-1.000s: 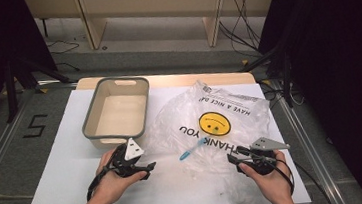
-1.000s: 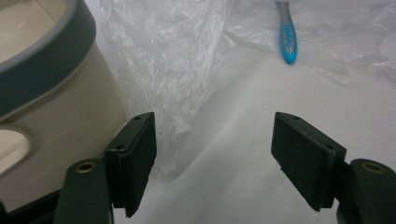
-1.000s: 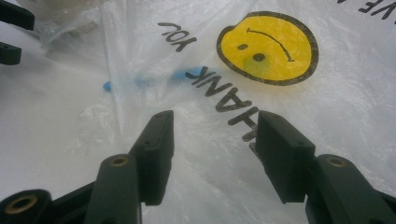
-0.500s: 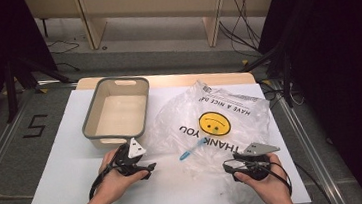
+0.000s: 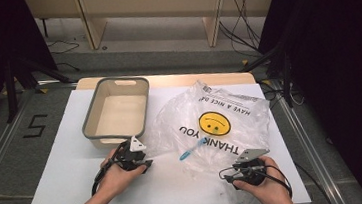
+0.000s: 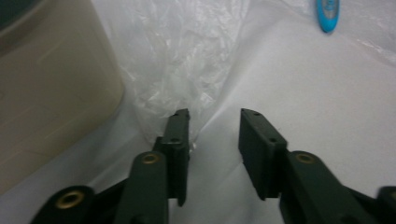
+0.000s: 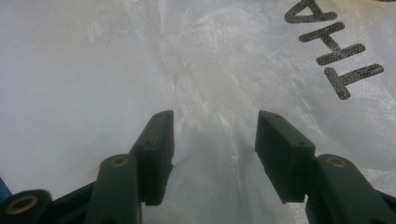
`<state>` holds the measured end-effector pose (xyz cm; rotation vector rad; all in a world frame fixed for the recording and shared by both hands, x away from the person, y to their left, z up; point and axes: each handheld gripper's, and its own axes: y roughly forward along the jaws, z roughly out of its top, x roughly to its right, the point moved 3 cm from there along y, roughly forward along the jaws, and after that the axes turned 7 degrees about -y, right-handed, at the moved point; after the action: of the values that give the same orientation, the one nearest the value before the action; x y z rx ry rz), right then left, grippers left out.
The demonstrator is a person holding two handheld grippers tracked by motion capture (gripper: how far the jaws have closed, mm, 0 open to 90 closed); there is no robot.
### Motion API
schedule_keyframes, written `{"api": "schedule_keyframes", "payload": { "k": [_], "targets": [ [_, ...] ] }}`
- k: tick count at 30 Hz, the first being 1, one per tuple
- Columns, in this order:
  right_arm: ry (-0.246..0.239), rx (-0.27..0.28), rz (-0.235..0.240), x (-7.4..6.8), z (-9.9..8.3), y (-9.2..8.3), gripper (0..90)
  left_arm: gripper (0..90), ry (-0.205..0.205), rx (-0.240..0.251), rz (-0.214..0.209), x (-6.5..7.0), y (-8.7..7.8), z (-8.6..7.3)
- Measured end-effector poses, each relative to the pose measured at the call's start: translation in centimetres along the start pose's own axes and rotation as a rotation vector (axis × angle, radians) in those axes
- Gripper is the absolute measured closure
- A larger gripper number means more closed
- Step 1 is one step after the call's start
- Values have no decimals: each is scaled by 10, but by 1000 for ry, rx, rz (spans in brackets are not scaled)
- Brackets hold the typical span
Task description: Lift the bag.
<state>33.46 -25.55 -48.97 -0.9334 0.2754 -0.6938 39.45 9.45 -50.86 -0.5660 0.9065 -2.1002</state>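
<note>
Lying across the middle and right of the white table (image 5: 66,178) in the high view: a clear plastic bag (image 5: 221,123) with a yellow smiley and black lettering, crumpled, its right side reaching almost to the table's right edge, its lower fringe close to the near edge. Inside or under the film, near its lower left part, a small blue object (image 5: 190,152); which of the two, cannot tell. Just left of the bag, touching or nearly touching it, a grey-rimmed beige bin (image 5: 116,114), upper left of centre, with bare white table to its left and below it.

Left tongs (image 5: 142,162), held low at centre left, at the bag's left corner; in the left gripper view (image 6: 215,116), jaws parted but just now closing, with a thin wrinkle of film between them, one pad at the film, no firm squeeze visible. Bin wall close at that view's left edge.

Right tongs (image 5: 232,173), lower right, over the bag's near edge; in the right gripper view (image 7: 212,116), jaws apart, just closing a little, film lying between and beneath, not pinched.
</note>
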Motion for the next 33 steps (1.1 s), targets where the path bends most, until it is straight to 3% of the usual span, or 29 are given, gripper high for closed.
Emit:
{"api": "schedule_keyframes", "payload": {
  "k": [1, 4, 9, 17, 21, 27, 30, 33],
  "targets": [
    [0, 0, 0, 0, 0, 0, 486, 636, -3, -2, 5, -1, 0, 0],
    [-35, -41, 3, -1, -2, 0, 549, 774, -21, -16, 12, -3, -1, 1],
    [-61, -70, 9, 0, -5, 3, 604, 892, -37, -31, 6, -3, -2, 1],
    [-60, -79, 19, 0, -5, 2, 750, 895, -36, -49, -8, -3, -5, 1],
    [-49, -82, 26, 2, -6, 1, 879, 896, -25, -33, -2, -2, -11, 3],
    [-41, -83, 32, 3, -6, 1, 900, 895, -20, 11, 2, -3, -24, 3],
    [-43, -84, 33, 4, -6, 0, 900, 896, -18, 10, -1, -4, -27, 1],
    [-41, -85, 32, 4, -6, 0, 900, 895, -7, 28, 17, -4, -30, 1]
  ]
}}
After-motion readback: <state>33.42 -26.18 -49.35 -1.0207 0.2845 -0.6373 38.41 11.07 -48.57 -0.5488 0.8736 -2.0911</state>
